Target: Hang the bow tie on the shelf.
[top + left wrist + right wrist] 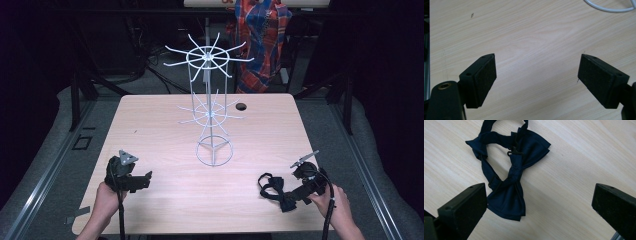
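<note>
- In the high view the tabletop (pixel 165 120) is evenly lit from overhead, while everything around it falls off into near-black.
- The white wire rack (pixel 210 107) reads bright and crisp against that dark surround; near its base it casts only a faint, soft shadow on the wood.
- A pale sheen lies on the tabletop just in front of the rack's base, without hard glare.
- The high view is slightly soft and grainy, and its corners are darkest.
- In the left gripper view the wood grain is sharp; the black pads (pixel 485 80) of the hand-held gripper show little surface detail.
- In the right gripper view the dark bow tie (pixel 511 182) is in focus, its folds barely separable, with a thin shadow along its edge.
</note>
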Demonstrator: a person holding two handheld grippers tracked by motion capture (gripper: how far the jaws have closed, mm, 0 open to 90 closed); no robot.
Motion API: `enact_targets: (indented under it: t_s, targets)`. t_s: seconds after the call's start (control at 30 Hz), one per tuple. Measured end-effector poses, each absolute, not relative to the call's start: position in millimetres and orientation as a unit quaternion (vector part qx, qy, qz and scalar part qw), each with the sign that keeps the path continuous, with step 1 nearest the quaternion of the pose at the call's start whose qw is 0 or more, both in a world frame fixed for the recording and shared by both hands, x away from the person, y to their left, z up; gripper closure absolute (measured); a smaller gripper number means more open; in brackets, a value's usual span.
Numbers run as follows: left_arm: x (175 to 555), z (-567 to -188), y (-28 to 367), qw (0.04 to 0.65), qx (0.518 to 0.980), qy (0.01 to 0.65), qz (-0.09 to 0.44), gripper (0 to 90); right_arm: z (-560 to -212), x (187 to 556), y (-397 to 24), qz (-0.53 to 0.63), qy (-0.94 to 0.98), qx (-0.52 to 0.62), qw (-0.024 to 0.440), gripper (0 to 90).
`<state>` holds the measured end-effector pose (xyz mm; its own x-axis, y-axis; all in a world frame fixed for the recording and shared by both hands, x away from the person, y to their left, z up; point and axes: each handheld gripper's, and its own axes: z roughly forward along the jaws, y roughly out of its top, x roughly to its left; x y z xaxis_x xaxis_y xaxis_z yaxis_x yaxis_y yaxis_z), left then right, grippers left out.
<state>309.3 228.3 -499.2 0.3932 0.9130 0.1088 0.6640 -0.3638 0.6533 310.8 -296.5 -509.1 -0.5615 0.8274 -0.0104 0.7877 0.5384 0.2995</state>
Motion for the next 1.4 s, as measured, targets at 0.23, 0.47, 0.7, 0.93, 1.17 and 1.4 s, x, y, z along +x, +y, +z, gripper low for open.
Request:
enact_targets:
  t_s: [0.23,0.47,0.7,0.93,1.17,1.4]
  targets:
    - [309,-499,228,0.262,0.794,0.497,0.234,15.6,-513,312,-289,0.131,0.877,0.458,0.069,0.0]
    - [310,-499,228,0.262,0.794,0.496,0.234,15.6,-517,315,-288,0.125,0.876,0.463,0.054,0.0]
    - [310,-500,229,0.262,0.794,0.496,0.234,15.6,-526,319,-276,0.107,0.884,0.453,0.042,0.0]
    - [310,-500,228,0.263,0.794,0.496,0.234,15.6,-532,322,-265,0.106,0.888,0.446,0.036,0.6]
    - [310,-500,228,0.261,0.795,0.496,0.232,15.6,-537,322,-262,0.103,0.882,0.456,0.052,19.3]
    - [311,-500,228,0.261,0.796,0.495,0.232,15.6,-539,323,-261,0.087,0.892,0.441,0.042,36.1]
